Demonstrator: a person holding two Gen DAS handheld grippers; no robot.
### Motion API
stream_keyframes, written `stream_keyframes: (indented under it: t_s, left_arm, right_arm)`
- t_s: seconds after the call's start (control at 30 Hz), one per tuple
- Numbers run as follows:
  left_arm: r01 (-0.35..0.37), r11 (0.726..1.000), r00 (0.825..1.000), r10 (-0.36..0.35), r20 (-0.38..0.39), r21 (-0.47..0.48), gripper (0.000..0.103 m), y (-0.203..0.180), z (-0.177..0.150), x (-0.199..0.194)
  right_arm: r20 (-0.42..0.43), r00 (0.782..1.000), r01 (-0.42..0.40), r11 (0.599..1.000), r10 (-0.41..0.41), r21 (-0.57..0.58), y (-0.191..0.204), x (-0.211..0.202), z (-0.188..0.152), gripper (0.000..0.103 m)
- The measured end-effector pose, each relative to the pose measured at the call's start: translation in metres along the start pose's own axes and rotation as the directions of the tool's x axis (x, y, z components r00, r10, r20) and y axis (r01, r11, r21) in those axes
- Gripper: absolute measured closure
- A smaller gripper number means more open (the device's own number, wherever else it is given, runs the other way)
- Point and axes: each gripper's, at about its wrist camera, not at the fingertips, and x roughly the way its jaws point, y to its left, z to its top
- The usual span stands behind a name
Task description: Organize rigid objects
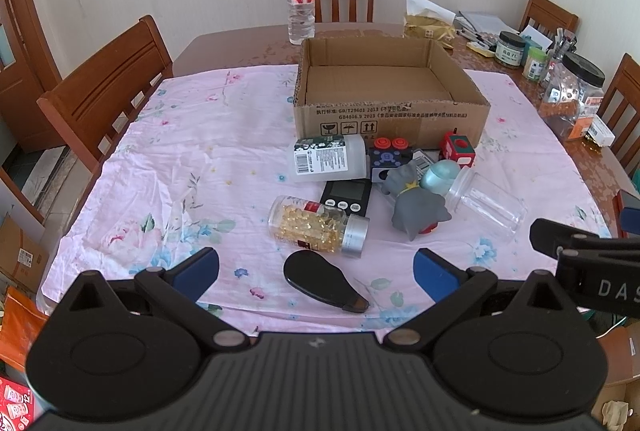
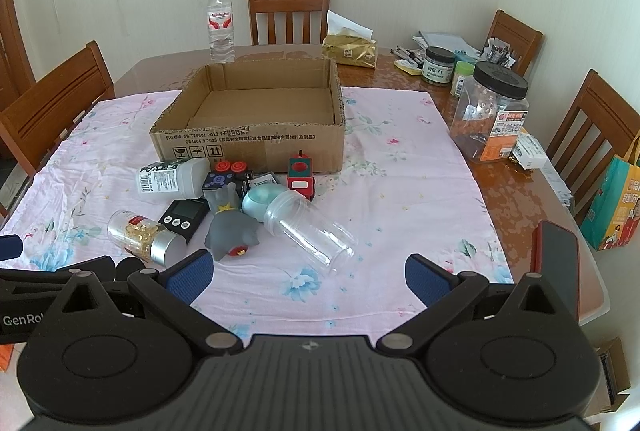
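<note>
An open cardboard box (image 1: 390, 115) (image 2: 248, 143) stands on the pink cloth. In front of it lies a pile: a white bottle (image 1: 330, 159) (image 2: 172, 177), a capsule jar (image 1: 316, 227) (image 2: 142, 235), a black timer (image 1: 347, 197) (image 2: 184, 217), a grey toy (image 1: 414, 203) (image 2: 230, 227), a clear jar (image 1: 486, 205) (image 2: 310, 227), a red cube toy (image 1: 458, 149) (image 2: 301, 177), a dark cube (image 1: 387, 159) (image 2: 224, 179) and a black flat piece (image 1: 320, 281). My left gripper (image 1: 316, 271) is open above the black piece. My right gripper (image 2: 308, 273) is open near the clear jar.
A water bottle (image 1: 301, 5) (image 2: 220, 27), tissue pack (image 2: 352, 49), jars (image 2: 492, 111) and pens stand on the bare wooden table (image 2: 520, 183) behind and right. Wooden chairs (image 1: 108, 87) surround it. A phone (image 2: 556, 263) lies at the right edge.
</note>
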Motion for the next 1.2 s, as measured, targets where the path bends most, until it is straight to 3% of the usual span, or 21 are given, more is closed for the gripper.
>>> stream_keyframes:
  t_s: [0.63, 1.2]
  left_arm:
    - [0.005, 1.0, 1.0, -0.005, -0.003, 0.003, 0.0, 0.0, 0.005, 0.002]
    - [0.072, 0.997, 0.997, -0.073, 0.021, 0.012, 0.0, 0.006, 0.0, 0.018]
  right_arm:
    - [-0.004, 1.0, 0.0, 1.0, 0.0, 0.0, 0.0, 0.002, 0.005, 0.0]
    - [0.016, 0.998, -0.058, 0.998, 0.058, -0.018, 0.0, 0.013, 0.006, 0.0]
